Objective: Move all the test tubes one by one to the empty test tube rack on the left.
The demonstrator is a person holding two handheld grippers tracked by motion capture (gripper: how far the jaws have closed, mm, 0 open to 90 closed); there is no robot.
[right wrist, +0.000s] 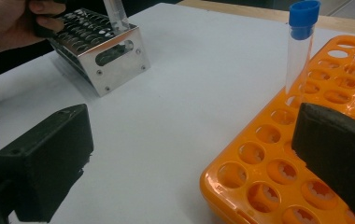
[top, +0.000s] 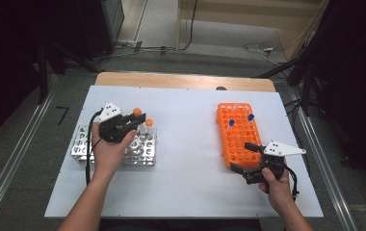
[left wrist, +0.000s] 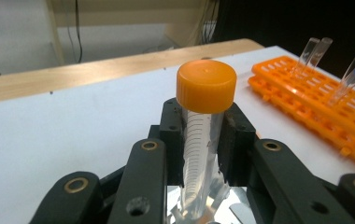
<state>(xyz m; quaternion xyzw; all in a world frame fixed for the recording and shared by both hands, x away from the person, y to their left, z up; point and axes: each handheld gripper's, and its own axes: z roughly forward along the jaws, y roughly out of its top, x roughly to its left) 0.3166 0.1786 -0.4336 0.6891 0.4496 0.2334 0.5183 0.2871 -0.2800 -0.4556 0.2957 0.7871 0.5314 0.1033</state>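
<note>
Black left gripper [left wrist: 202, 154] clamps an orange-capped tube [left wrist: 203, 121] above the metal rack [top: 142, 149]; right gripper [top: 246, 159] gapes, orange rack [top: 227, 139] mostly unfilled.

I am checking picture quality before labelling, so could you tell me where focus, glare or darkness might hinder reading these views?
High view: evenly lit white table, dark surroundings, soft overall. Left gripper view: the orange-capped tube in the left gripper is sharp; the orange rack behind is slightly soft. Right gripper view: the right gripper jaws are blurred and dark; the metal rack shows glare on its side.
</note>
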